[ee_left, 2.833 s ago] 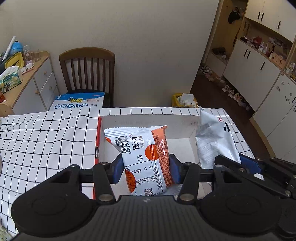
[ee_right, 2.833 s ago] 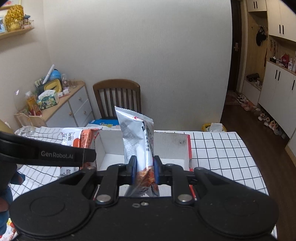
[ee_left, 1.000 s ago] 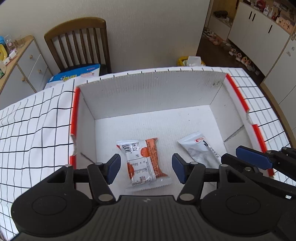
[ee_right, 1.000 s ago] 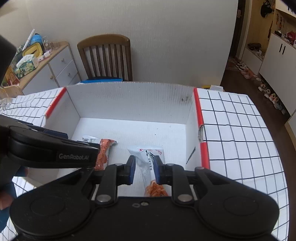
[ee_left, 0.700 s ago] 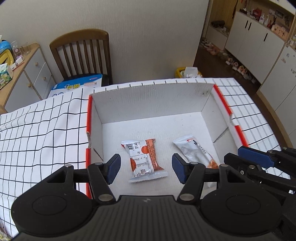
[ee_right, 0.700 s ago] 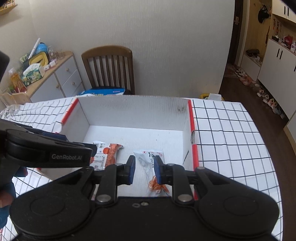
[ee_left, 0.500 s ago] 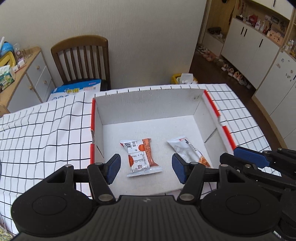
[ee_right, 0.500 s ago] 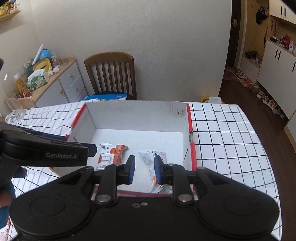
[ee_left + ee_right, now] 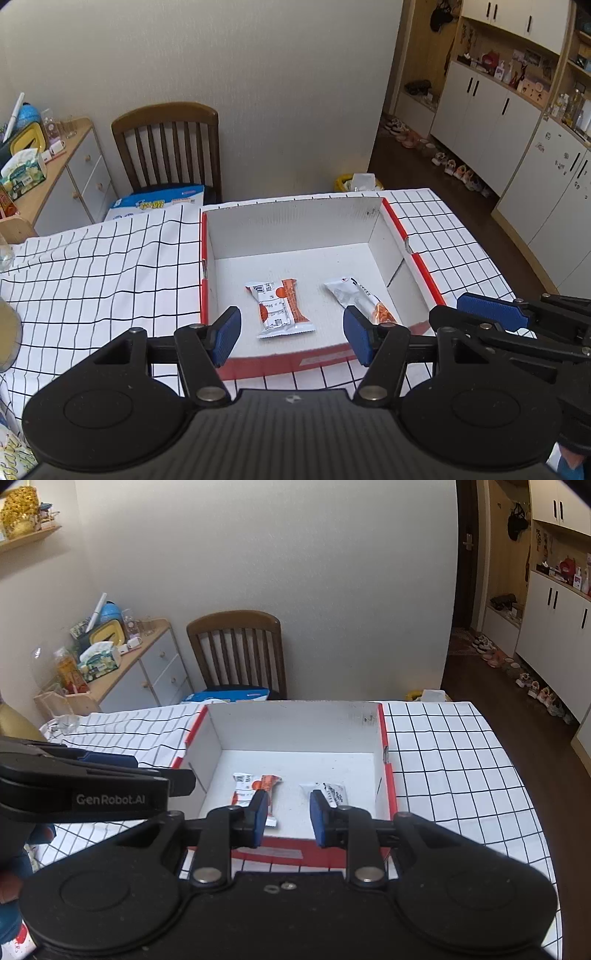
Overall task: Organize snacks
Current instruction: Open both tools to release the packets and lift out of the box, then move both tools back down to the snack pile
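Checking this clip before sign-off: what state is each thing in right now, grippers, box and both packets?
Left gripper: open, empty, above the box's near edge.
Right gripper: jaws just been opening, nothing between them.
Box: open-topped, upright on the checked cloth.
Orange packet: flat on the box floor, left side.
Silver packet: flat on the box floor, right side, apart from the orange one.
Chair: upright, behind the table.

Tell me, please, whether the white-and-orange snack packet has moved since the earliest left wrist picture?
Yes. It was held upright in the left tool above the white cardboard box; now the white-and-orange snack packet lies flat on the box floor, released.
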Demonstrator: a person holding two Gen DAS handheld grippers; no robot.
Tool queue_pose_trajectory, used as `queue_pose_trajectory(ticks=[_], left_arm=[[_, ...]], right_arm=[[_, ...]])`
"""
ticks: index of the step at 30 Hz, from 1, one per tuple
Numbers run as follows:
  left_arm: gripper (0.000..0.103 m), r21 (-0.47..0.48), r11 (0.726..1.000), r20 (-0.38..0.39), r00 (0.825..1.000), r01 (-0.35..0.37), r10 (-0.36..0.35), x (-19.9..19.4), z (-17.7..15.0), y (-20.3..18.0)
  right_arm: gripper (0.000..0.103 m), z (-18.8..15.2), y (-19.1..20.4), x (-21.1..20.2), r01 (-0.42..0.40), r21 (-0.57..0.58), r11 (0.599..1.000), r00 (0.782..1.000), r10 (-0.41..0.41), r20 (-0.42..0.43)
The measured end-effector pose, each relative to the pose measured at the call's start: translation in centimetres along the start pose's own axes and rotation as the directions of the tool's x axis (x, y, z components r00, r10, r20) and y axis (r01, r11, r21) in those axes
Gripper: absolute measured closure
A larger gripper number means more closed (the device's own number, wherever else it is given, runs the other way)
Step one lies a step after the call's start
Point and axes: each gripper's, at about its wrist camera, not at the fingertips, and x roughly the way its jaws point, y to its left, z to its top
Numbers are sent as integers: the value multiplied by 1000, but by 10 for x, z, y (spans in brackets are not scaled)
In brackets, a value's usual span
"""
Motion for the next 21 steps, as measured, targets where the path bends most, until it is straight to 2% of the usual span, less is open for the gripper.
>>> queue_pose_trajectory(ticks=[2, 4, 13, 15, 17, 18, 21], left_arm=[[34, -2, 1000, 13, 1000, 0, 0, -8, -4, 2], [31, -2, 1000, 36, 999, 5, -4, -18, -10, 2], [31, -13, 999, 64, 997, 31, -31, -56, -36, 8], [28, -12, 999, 70, 997, 31, -30, -63, -43, 10], [25, -13, 999, 81, 996, 30, -28, -69, -51, 10], [25, -11, 999, 82, 996, 30, -29, -71, -54, 11], [25, -14, 999, 88, 996, 29, -28, -77, -67, 12]], right_arm=[[79, -2, 3, -7, -7, -3, 1000, 1000, 7, 9], [78, -5, 4, -14, -17, -7, 1000, 1000, 17, 18], [70, -21, 8, -49, -39, -9, 999, 997, 40, 63], [61, -26, 8, -58, -37, -16, 999, 996, 38, 83], [17, -33, 10, -67, -17, -27, 1000, 993, 20, 117], [13, -36, 11, -73, -1, -38, 999, 990, 7, 142], [12, -44, 14, -85, -1, -83, 997, 986, 15, 167]])
